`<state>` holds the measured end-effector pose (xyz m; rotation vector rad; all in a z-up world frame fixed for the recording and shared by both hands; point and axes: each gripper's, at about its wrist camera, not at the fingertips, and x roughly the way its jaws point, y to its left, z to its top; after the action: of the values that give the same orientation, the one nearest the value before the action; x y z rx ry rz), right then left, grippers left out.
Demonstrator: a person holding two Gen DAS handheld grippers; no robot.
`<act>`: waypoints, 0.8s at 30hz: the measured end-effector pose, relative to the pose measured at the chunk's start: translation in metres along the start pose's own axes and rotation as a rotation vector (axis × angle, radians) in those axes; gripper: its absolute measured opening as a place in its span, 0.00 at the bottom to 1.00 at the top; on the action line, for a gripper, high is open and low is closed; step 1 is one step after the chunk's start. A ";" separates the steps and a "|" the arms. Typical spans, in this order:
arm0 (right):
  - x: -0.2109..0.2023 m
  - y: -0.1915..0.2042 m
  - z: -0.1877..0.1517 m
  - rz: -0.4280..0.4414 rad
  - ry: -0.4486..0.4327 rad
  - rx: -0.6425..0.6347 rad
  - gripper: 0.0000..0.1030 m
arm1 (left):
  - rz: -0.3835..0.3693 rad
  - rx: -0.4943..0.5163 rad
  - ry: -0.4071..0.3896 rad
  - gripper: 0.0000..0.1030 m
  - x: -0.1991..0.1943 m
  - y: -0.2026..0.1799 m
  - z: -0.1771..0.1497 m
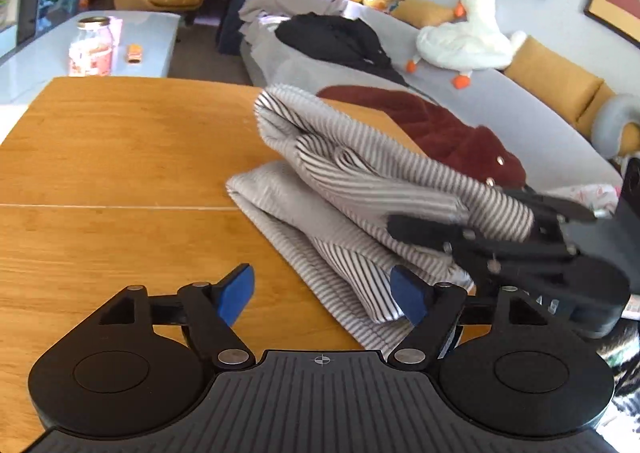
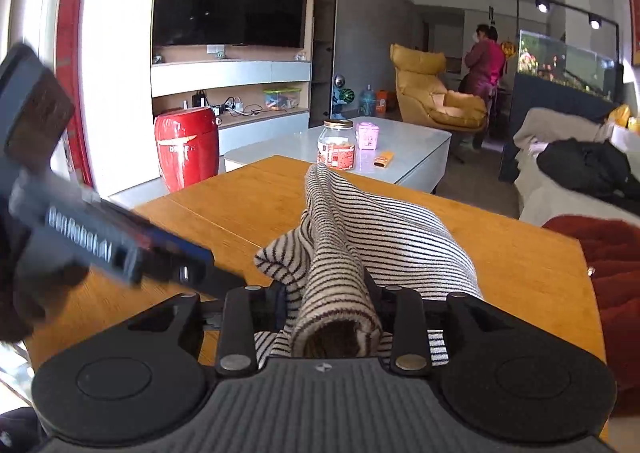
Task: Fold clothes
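A grey-and-white striped garment (image 1: 320, 237) lies partly folded on the wooden table (image 1: 120, 157), toward its right side. My right gripper (image 1: 452, 209) comes in from the right, shut on a bunched fold of that garment and holding it above the flat layers. The right wrist view has the striped roll (image 2: 336, 277) pinched between the jaws of the right gripper (image 2: 332, 313). My left gripper (image 1: 322, 295) stands open at the garment's near edge; its right blue pad (image 1: 408, 297) is beside the cloth, not pressing it. It shows blurred at the left (image 2: 192, 265) in the right wrist view.
A maroon fleece garment (image 1: 440, 129) hangs at the table's far right edge against a grey sofa (image 1: 500, 105) holding a black garment (image 1: 336, 37) and a white goose plush (image 1: 468, 41). Beyond the table stands a glass coffee table (image 2: 408, 145) with a jar (image 2: 337, 149). A person (image 2: 484, 61) stands by a yellow armchair.
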<state>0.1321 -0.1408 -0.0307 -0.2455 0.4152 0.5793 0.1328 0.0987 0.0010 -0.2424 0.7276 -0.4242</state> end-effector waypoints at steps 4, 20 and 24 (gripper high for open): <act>0.007 0.041 -0.012 -0.105 0.004 -0.203 0.40 | -0.014 -0.047 -0.104 0.79 -0.021 0.001 0.032; -0.057 -0.036 -0.003 0.044 -0.088 0.220 0.91 | -0.113 0.071 -0.018 0.72 0.064 -0.016 0.046; -0.058 -0.087 -0.011 0.023 -0.115 0.462 0.91 | -0.083 0.138 -0.026 0.73 0.062 -0.021 0.039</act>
<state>0.1348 -0.2431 -0.0051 0.2344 0.4293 0.5016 0.1952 0.0546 -0.0003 -0.1480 0.6612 -0.5474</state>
